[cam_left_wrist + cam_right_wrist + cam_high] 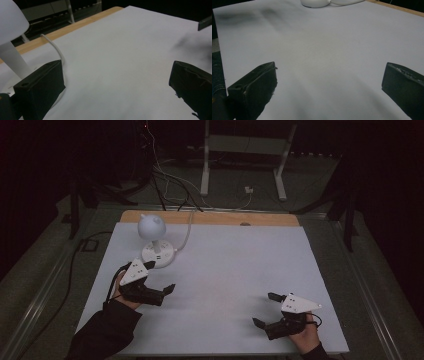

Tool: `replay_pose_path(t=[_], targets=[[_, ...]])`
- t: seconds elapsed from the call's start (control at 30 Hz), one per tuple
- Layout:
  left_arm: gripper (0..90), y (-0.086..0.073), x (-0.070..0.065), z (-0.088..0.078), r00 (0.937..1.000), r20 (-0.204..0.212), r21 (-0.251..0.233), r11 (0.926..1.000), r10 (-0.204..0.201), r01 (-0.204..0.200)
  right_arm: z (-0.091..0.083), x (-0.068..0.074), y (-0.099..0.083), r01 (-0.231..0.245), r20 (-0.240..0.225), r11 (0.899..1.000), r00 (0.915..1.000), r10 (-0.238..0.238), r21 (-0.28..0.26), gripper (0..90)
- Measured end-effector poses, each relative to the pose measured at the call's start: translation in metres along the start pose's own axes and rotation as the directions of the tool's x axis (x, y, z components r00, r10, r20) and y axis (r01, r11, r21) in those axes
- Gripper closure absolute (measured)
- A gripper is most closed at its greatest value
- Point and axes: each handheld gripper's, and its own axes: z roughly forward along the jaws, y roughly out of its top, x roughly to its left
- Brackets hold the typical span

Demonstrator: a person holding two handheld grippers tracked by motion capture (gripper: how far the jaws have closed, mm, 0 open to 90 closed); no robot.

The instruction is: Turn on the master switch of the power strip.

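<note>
Just beyond the left tool (159, 279), the white lamp (151, 226) with its round base (158, 255) and cord (188, 231) blocks passage. Bare bench (225, 265) sheet lies between both tools. Ahead of the right tool (265, 309), wide-jawed, the surface runs unobstructed.

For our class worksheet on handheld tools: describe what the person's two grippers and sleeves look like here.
Each hand holds a black two-jaw gripper. The left gripper and right gripper both carry a pale three-cornered plate on top with small dark marks. The jaws are blocky black pads, slightly scuffed. A thin dark cable loops from each gripper near the hand. The left forearm wears a dark long sleeve.
</note>
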Motion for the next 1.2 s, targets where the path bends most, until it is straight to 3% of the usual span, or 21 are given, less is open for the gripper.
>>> replay_pose_path(t=[0.23, 0.53, 0.73, 1.03, 1.2], targets=[[0.4, 0.006, 0.003, 0.008, 0.999, -0.041, -0.017, 0.9998, -0.014, 0.014, 0.0, 0.0, 0.0, -0.002, 0.0, 1.0, 1.0, 0.002, -0.002, 0.0], [0.4, 0.009, 0.007, 0.021, 0.998, -0.06, -0.001, 0.9998, -0.018, 0.018, 0.0, 0.0, 0.0, -0.004, -0.004, 1.0, 1.0, 0.004, -0.003, 0.0], [0.3, 0.012, 0.011, 0.027, 0.9976, -0.058, -0.017, 0.9991, -0.039, 0.038, 0.0, 0.0, 0.0, -0.006, -0.006, 1.0, 1.0, 0.006, -0.006, 0.0], [0.3, 0.012, 0.016, 0.04, 0.9947, -0.1, -0.023, 0.9995, -0.025, 0.023, 0.0, -0.001, 0.0, -0.01, -0.007, 1.0, 0.9999, 0.01, -0.009, 0.0], [0.3, 0.01, 0.022, 0.046, 0.989, -0.122, -0.01, 0.9964, -0.084, 0.084, 0.0, -0.001, 0.0, -0.013, -0.011, 1.0, 0.9999, 0.013, -0.007, 0.0]])
